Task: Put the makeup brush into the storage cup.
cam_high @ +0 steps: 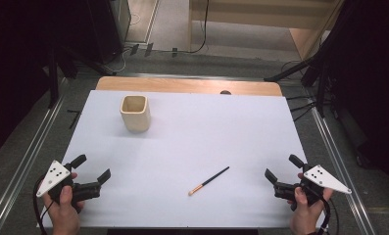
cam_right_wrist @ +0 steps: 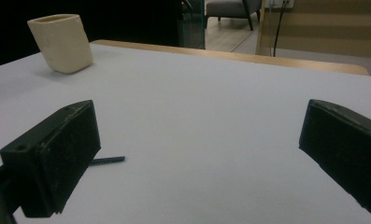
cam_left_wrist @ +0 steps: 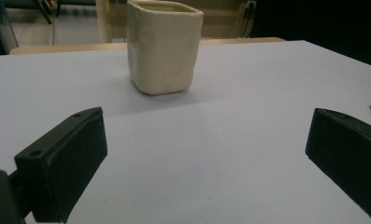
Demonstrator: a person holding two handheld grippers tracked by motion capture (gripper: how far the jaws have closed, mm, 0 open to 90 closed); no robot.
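Observation:
A cream square cup [cam_high: 135,112] stands upright at the back left of the white table sheet [cam_high: 197,127]; it rises ahead in the left gripper view [cam_left_wrist: 163,46] and far left in the right gripper view [cam_right_wrist: 60,43]. A thin black brush with a tan tip [cam_high: 209,180] lies flat near the front middle; its dark handle end [cam_right_wrist: 107,160] peeks past a jaw. My left gripper [cam_high: 91,169] rests open at the front left, nothing between its jaws. My right gripper [cam_high: 282,169] rests open at the front right, also empty [cam_right_wrist: 199,154].
A wooden table edge [cam_high: 187,85] runs along the back of the sheet. Metal rails [cam_high: 336,152] flank both sides. Dark stands and cables [cam_high: 319,73] crowd the floor beyond the table.

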